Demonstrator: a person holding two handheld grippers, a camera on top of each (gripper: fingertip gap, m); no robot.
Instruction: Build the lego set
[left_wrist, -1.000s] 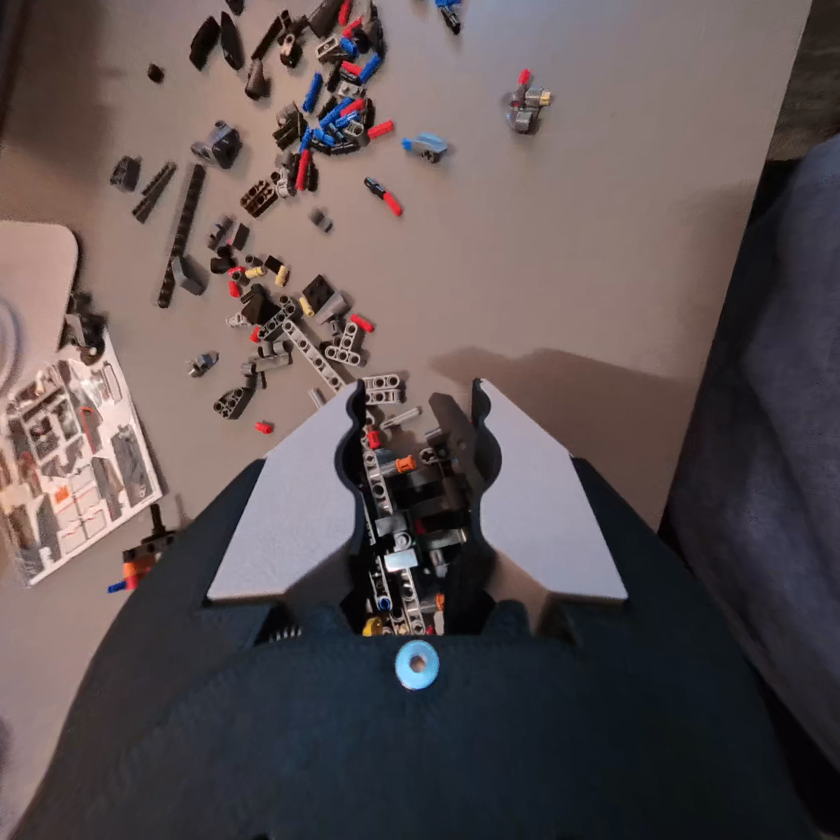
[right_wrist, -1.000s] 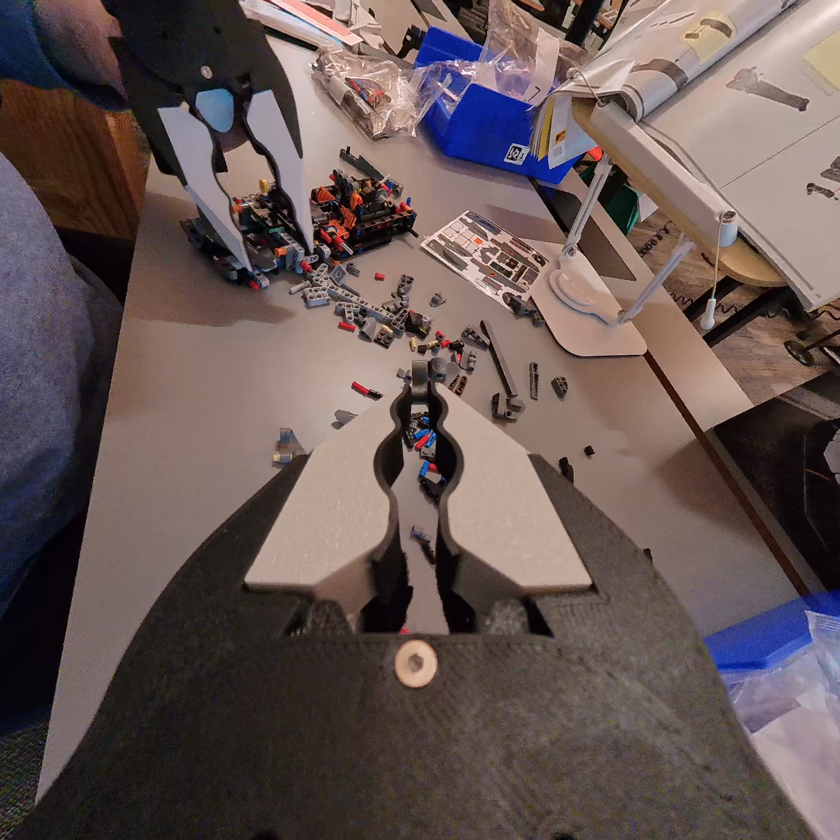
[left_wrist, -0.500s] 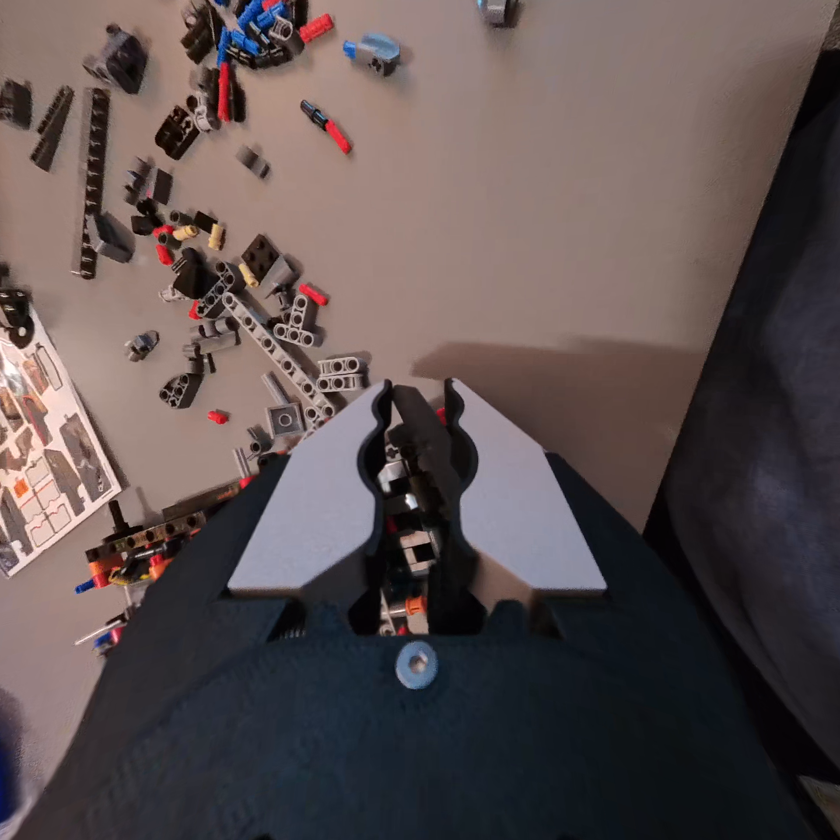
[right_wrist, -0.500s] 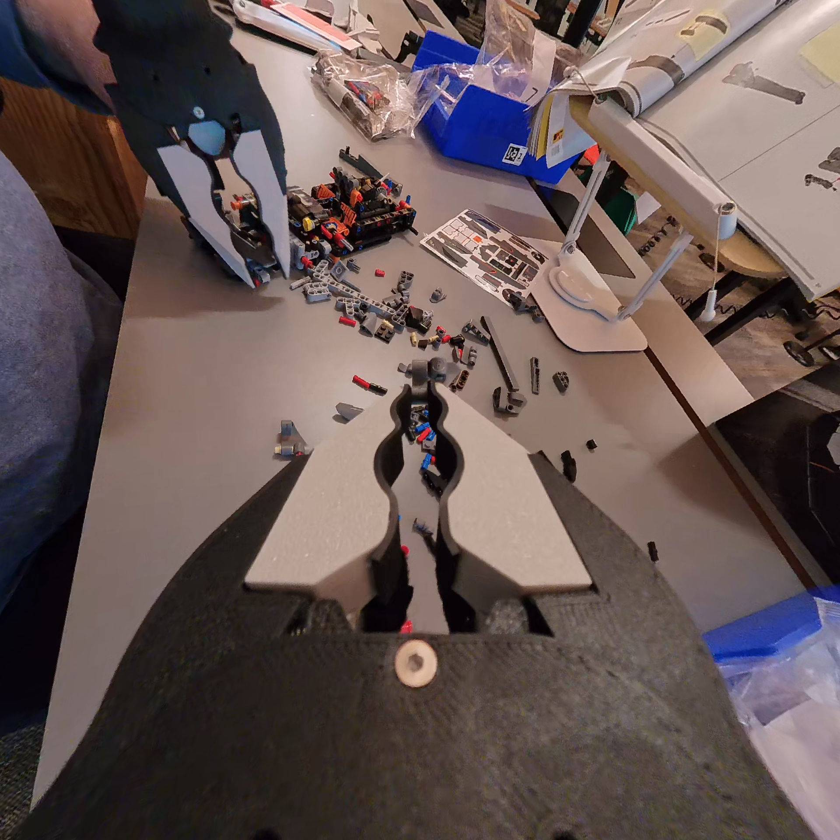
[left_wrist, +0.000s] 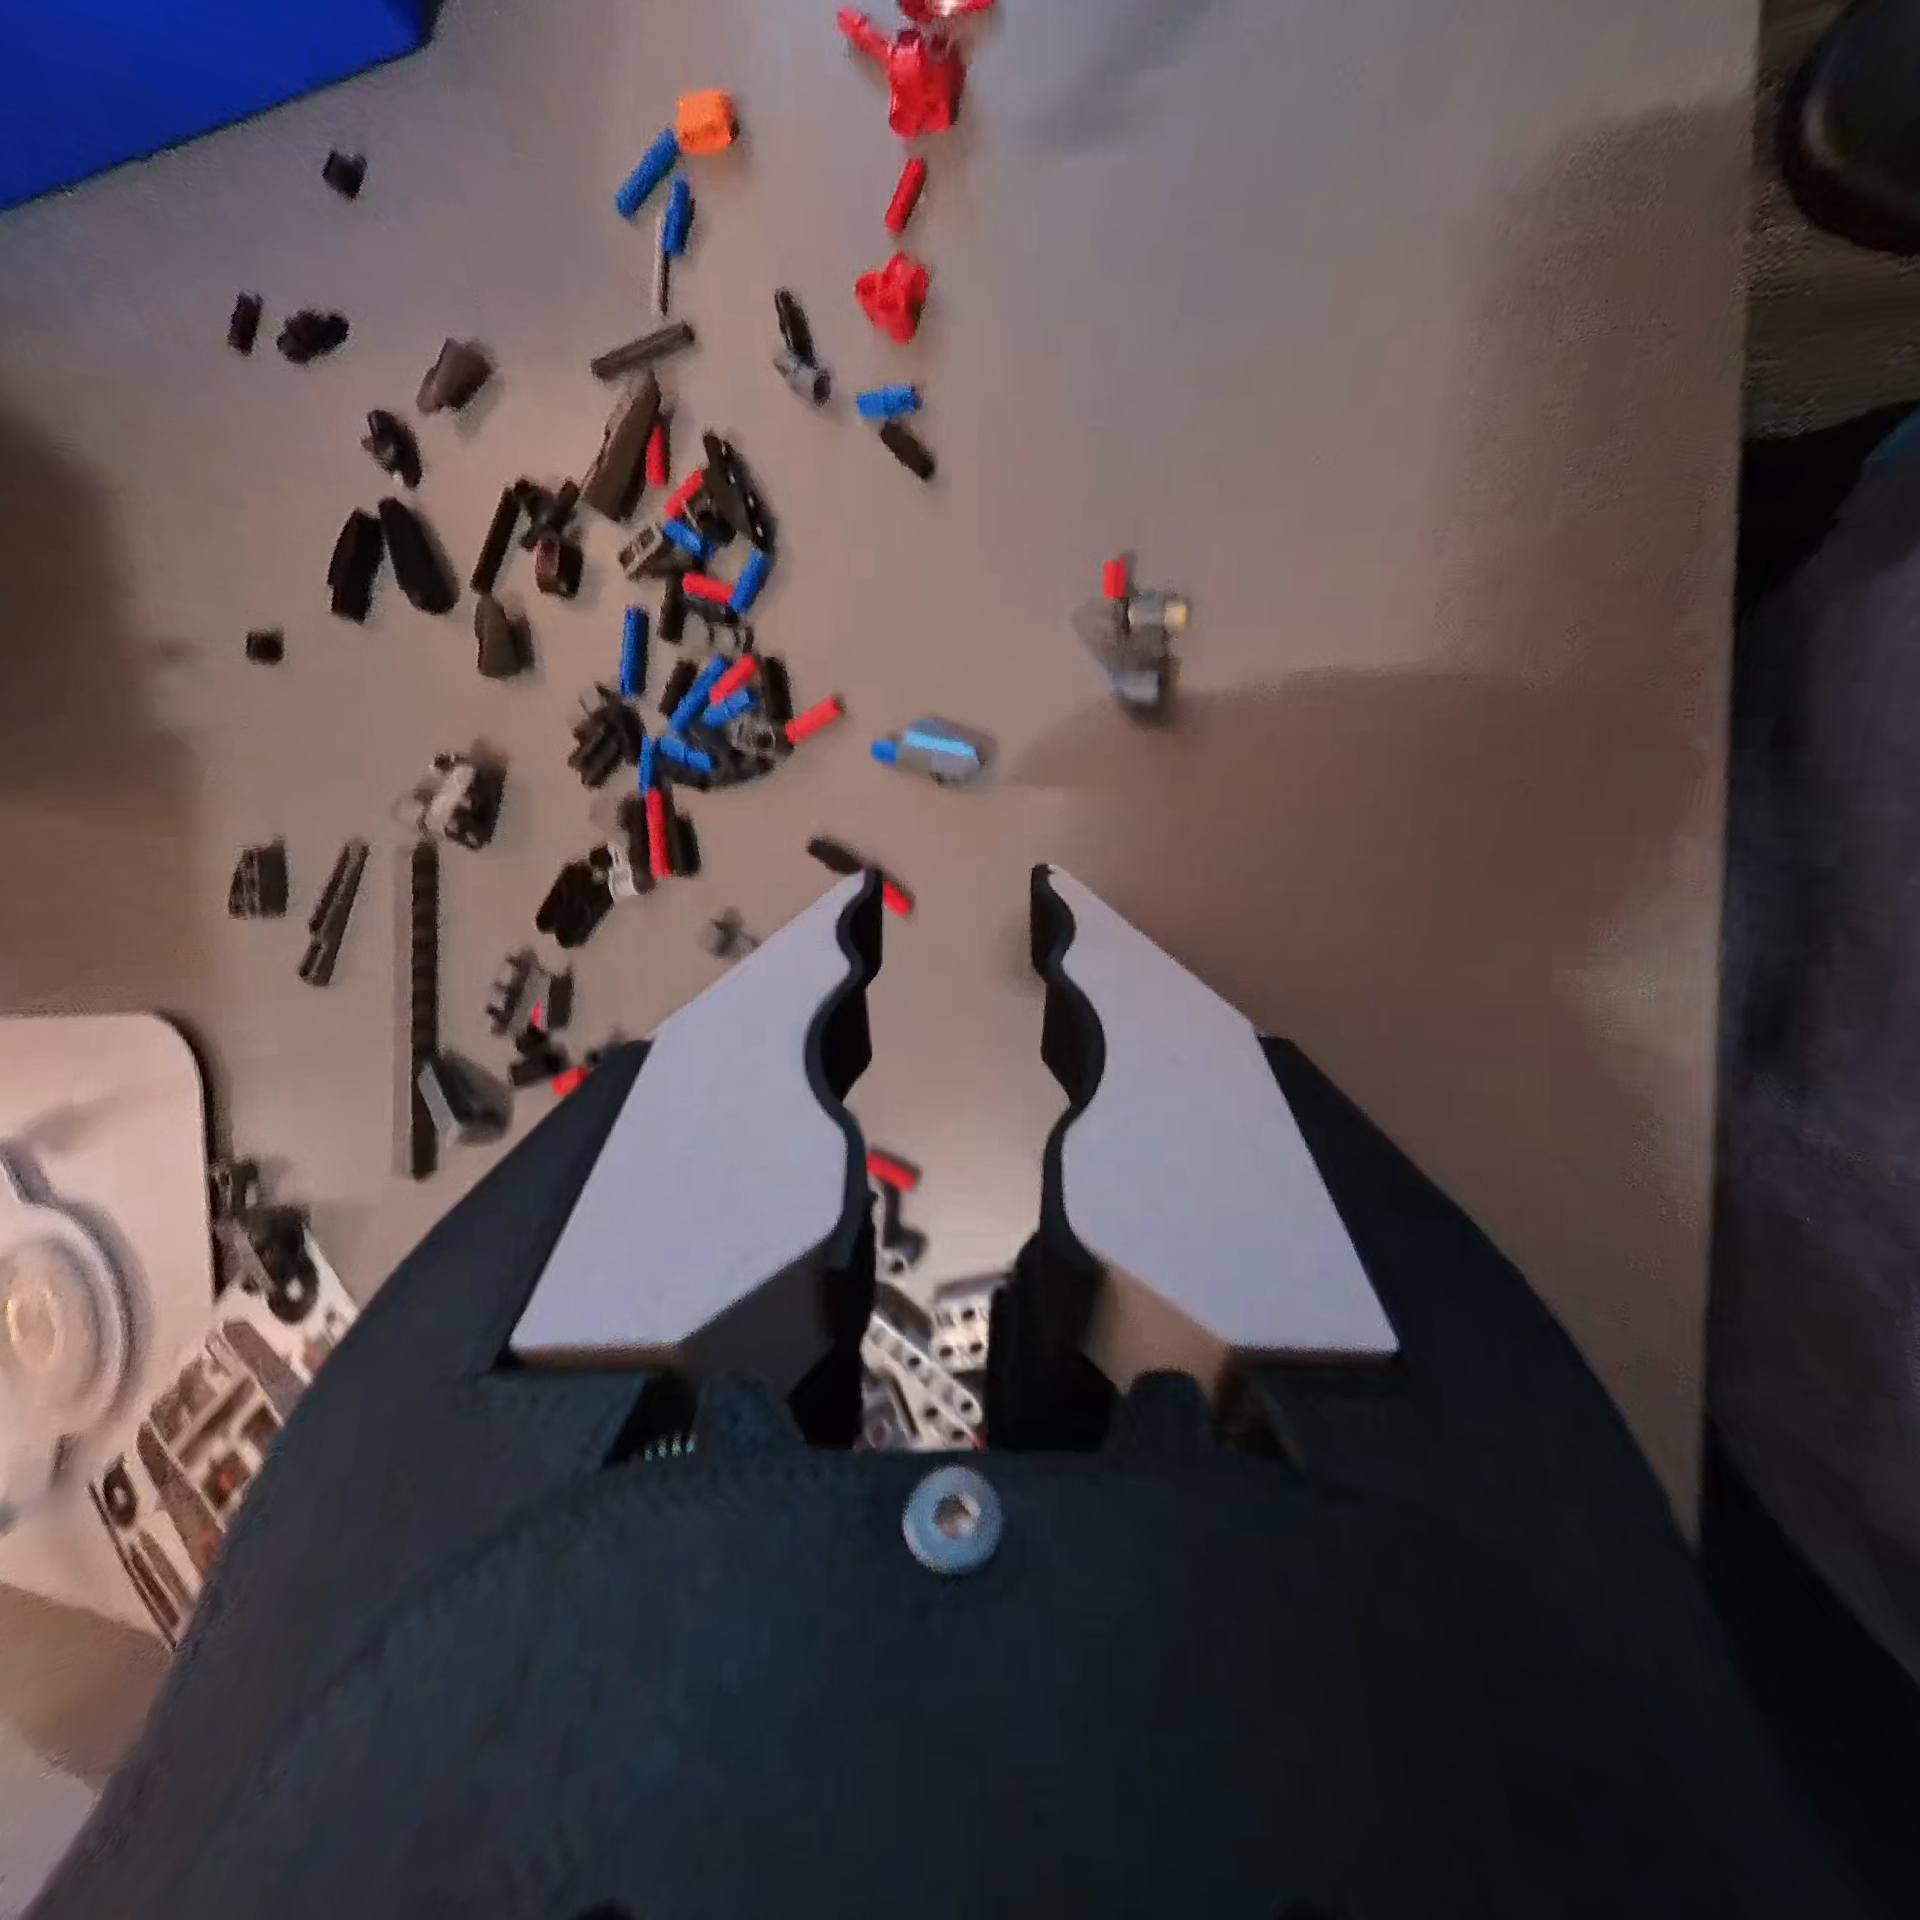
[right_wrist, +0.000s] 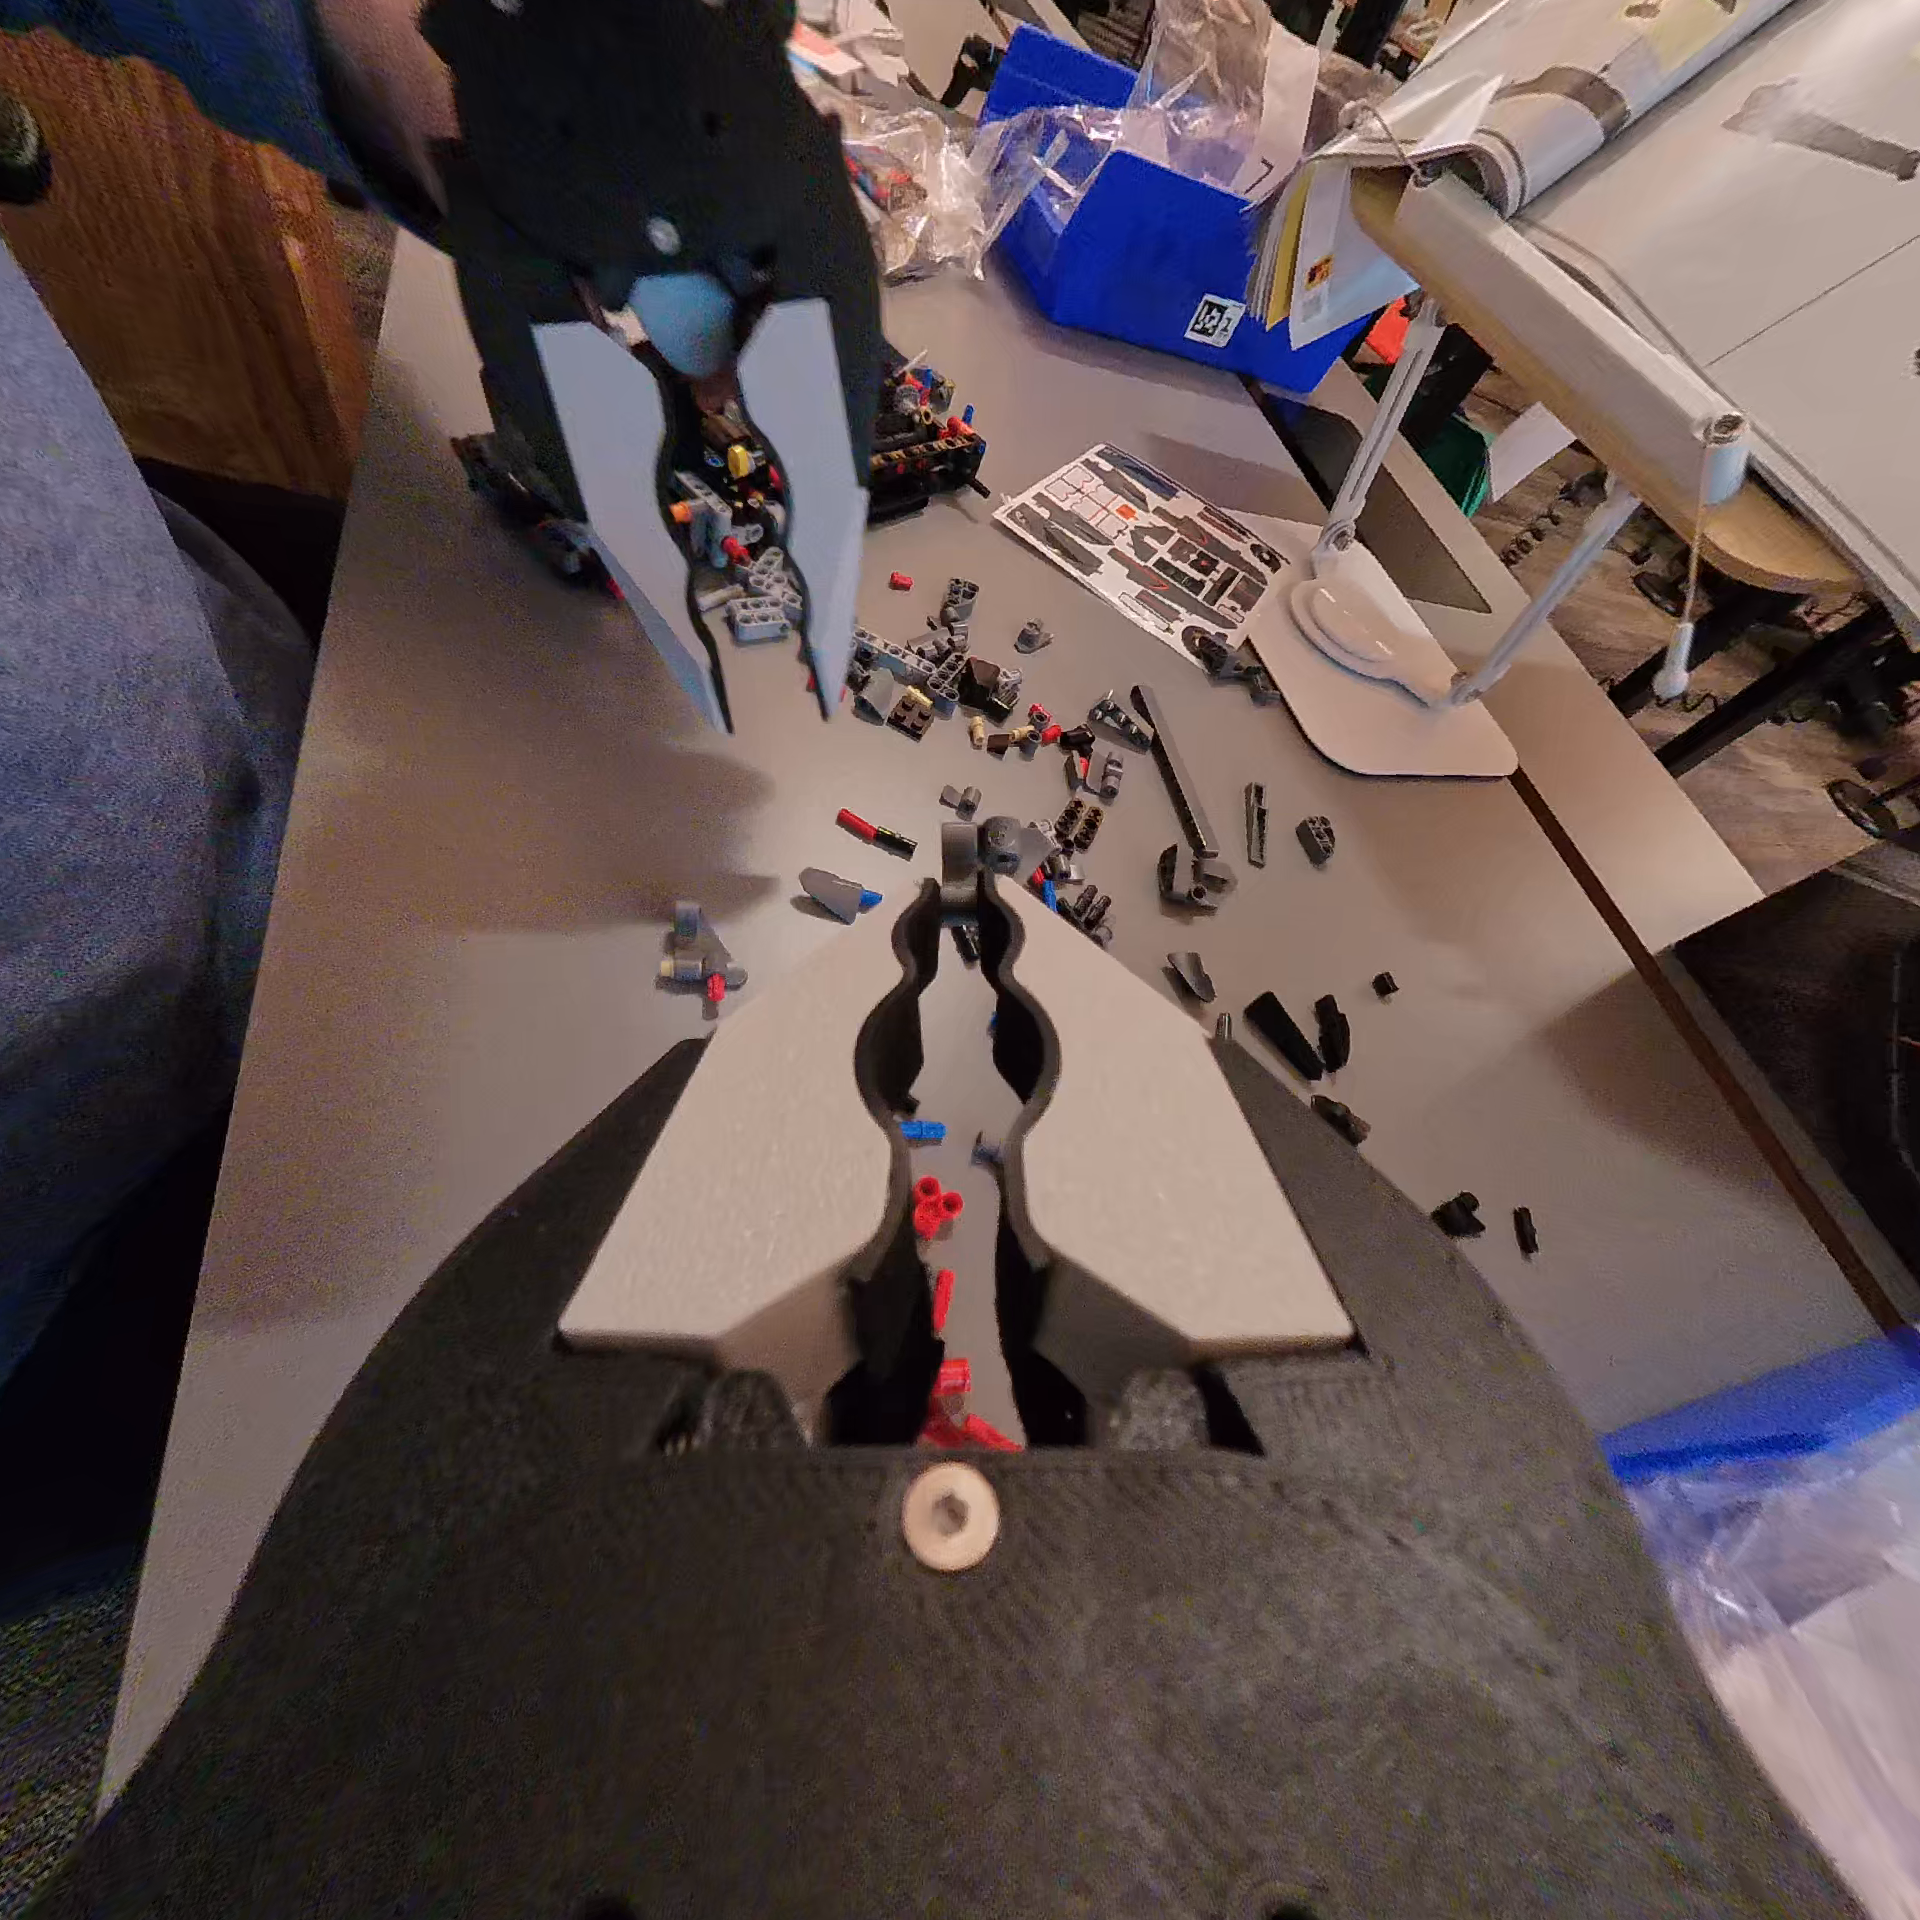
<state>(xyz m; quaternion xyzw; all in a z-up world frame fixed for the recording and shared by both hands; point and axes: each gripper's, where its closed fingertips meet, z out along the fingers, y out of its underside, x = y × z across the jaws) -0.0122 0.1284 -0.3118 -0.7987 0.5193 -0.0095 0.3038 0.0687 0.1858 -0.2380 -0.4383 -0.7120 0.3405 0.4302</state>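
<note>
My right gripper (right_wrist: 961, 896) is shut on a small dark grey piece (right_wrist: 982, 844) at its tips, low over the grey table (right_wrist: 468, 1039). My left gripper (left_wrist: 951, 881) is open and empty, above loose black, blue and red pieces (left_wrist: 686, 707). In the right wrist view the left gripper (right_wrist: 774, 715) hangs raised above the table, in front of the partly built black model (right_wrist: 930, 442). Loose pieces (right_wrist: 935, 675) lie between the two grippers. The left wrist view is blurred.
A sticker sheet (right_wrist: 1143, 551), a white lamp base (right_wrist: 1392, 686) and a blue bin (right_wrist: 1143, 249) stand to the right. A small grey sub-assembly (right_wrist: 696, 956) and a red-black pin (right_wrist: 873, 831) lie close by. A person's clothing (right_wrist: 94, 727) borders the table's left edge.
My left gripper has opened, come off the model and swung up over the loose pieces. My right gripper still holds the grey piece and has barely shifted.
</note>
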